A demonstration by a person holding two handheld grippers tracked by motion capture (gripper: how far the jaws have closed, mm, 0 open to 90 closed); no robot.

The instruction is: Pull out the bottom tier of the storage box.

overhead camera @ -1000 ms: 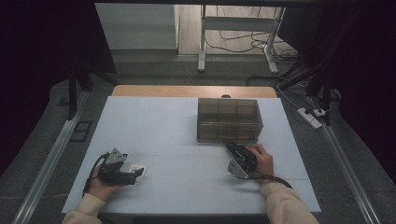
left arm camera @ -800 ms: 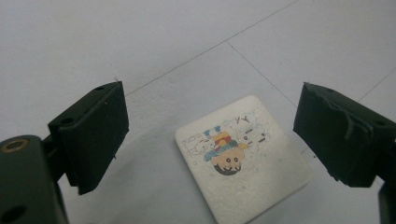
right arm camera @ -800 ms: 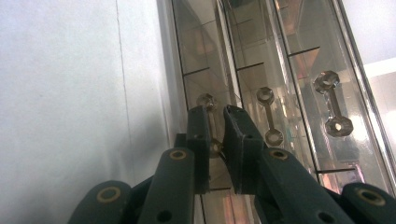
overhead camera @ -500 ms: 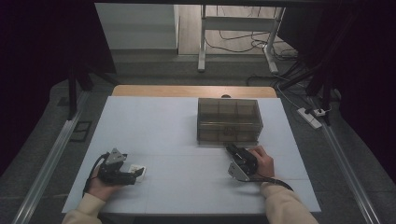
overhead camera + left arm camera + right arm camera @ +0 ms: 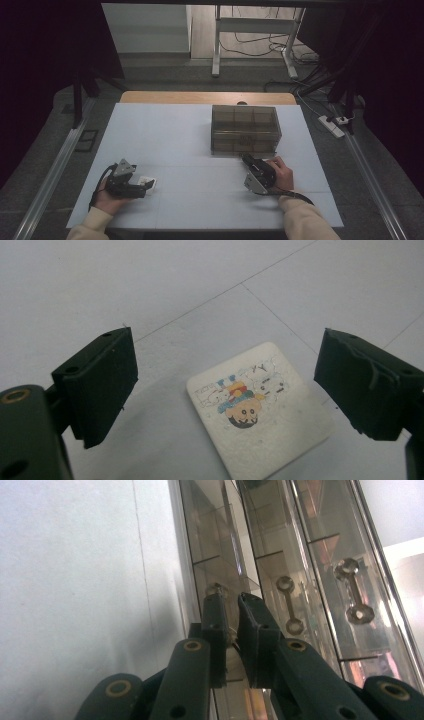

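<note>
My left gripper (image 5: 225, 385) stands open, low over the white table (image 5: 175, 130) at the front left. A small white card (image 5: 260, 410) with a colourful cartoon print lies flat between its jaws, touched by neither one. In the high view the same card (image 5: 148, 181) shows just off the left gripper (image 5: 145, 186). My right gripper (image 5: 247, 160) is at the front face of a clear brown drawer box (image 5: 244, 127). In the right gripper view its jaws (image 5: 231, 602) are nearly together, closed on a clear drawer handle (image 5: 216, 587).
Two more dumbbell-shaped handles (image 5: 290, 605) (image 5: 352, 592) sit on the neighbouring drawers. A wooden strip (image 5: 205, 97) edges the table's far side. A power strip (image 5: 332, 125) and cables lie on the floor at the right, and a metal rail (image 5: 55, 170) runs along the left.
</note>
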